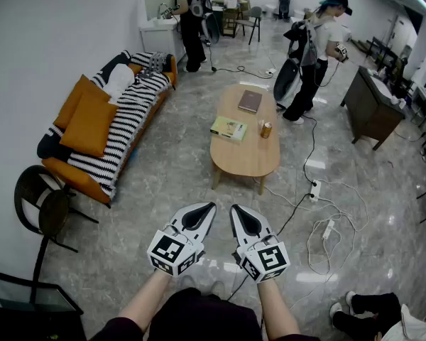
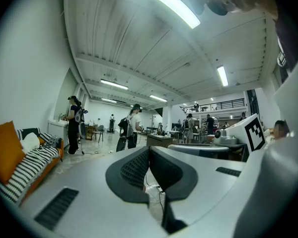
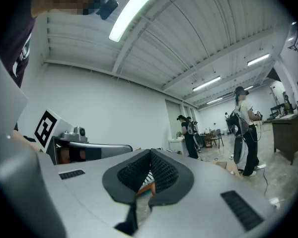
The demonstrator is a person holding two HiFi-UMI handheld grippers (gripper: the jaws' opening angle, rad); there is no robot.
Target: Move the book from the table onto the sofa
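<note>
Starting out, we hold the left gripper [image 1: 209, 208] and right gripper [image 1: 236, 209] clenched, both empty. Green book [image 1: 228, 128] and brown book [image 1: 250, 101] lie on the table [image 1: 248, 158] at twelve o'clock. The sofa [image 1: 74, 176] is at ten, so every step remains.

The oval wooden table [image 1: 246, 158] carried a brown book [image 1: 250, 101] at its far end, with a green book [image 1: 229, 128] and a can [image 1: 265, 129] nearer.
</note>
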